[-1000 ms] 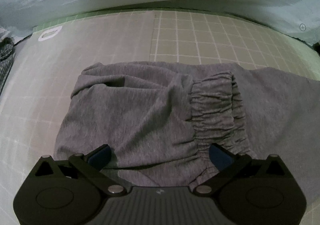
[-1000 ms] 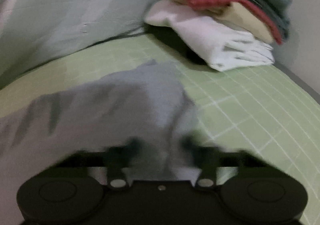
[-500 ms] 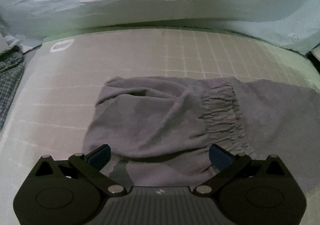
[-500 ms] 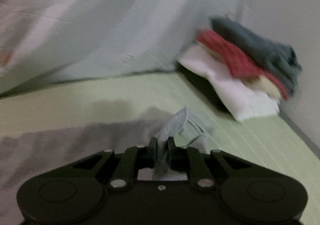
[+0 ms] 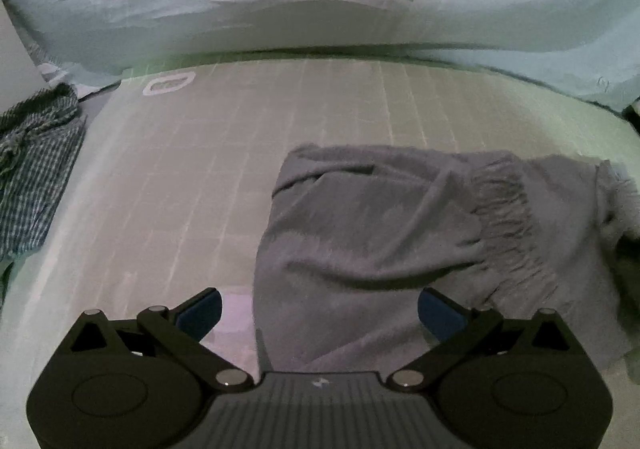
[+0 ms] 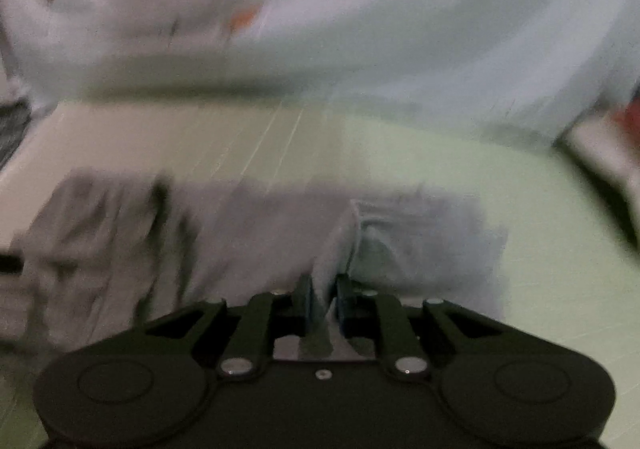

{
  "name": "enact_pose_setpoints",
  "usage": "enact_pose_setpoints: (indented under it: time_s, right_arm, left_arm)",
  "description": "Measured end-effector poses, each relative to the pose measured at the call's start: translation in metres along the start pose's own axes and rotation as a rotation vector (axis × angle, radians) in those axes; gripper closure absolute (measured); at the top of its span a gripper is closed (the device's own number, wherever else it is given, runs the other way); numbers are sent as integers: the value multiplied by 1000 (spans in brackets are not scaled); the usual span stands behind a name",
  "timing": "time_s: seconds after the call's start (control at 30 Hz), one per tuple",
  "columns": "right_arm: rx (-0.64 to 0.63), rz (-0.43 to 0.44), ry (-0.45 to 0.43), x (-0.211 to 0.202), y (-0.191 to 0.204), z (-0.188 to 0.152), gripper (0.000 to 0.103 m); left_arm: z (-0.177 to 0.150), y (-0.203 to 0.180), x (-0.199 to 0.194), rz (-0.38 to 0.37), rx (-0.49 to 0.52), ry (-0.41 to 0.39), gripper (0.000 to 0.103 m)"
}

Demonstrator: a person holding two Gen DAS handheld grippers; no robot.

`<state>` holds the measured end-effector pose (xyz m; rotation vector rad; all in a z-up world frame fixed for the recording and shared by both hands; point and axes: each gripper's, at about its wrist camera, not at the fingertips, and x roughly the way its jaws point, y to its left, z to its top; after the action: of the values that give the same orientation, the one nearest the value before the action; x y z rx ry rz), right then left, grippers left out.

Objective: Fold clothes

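Grey sweatpants (image 5: 380,233) lie partly folded on a pale green gridded mat (image 5: 224,153), the gathered elastic band (image 5: 508,225) showing toward the right. My left gripper (image 5: 320,313) is open and empty, just above the garment's near left edge. In the blurred right wrist view the same grey sweatpants (image 6: 248,233) spread to the left, and my right gripper (image 6: 322,295) is shut on a raised fold of their fabric (image 6: 344,237), holding it above the mat.
A blue checked garment (image 5: 32,169) lies off the mat's left edge. A pale blue carrot-print sheet (image 5: 320,5) rises behind the mat. A stack of folded clothes (image 6: 616,137) sits blurred at the far right of the right wrist view.
My right gripper closed on the grey fabric and carried it leftward, swinging away from the clothes stack. My left gripper pulled back and left, staying open; the garment now sits further right in its view.
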<state>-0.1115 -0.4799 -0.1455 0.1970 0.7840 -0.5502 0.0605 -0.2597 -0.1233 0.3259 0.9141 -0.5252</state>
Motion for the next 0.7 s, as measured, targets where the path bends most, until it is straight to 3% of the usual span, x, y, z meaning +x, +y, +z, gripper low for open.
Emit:
enact_pose_setpoints:
  time_s: [0.03, 0.07, 0.13, 0.17, 0.43, 0.53, 0.67, 0.7]
  right_arm:
    - [13, 18, 48, 6, 5, -8, 87]
    - [17, 23, 52, 5, 8, -13, 83]
    - [37, 27, 38, -3, 8, -19, 66]
    - [52, 26, 20, -8, 5, -21, 63]
    - [334, -54, -155, -51, -53, -16, 63]
    - [356, -127, -107, -40, -69, -14, 71]
    - [484, -49, -75, -19, -90, -14, 70]
    - [524, -23, -71, -13, -93, -12, 64]
  left_arm:
    - [-1, 1, 1, 0, 0, 4, 0]
    - [-2, 3, 1, 0, 1, 7, 0]
    - [-5, 6, 3, 0, 1, 15, 0]
    - [-6, 7, 3, 0, 2, 18, 0]
    - [-9, 6, 14, -5, -10, 46, 0]
    - [-8, 2, 20, -2, -1, 54, 0]
    - [-3, 1, 25, 9, -7, 48, 0]
    - [-2, 2, 25, 13, -15, 40, 0]
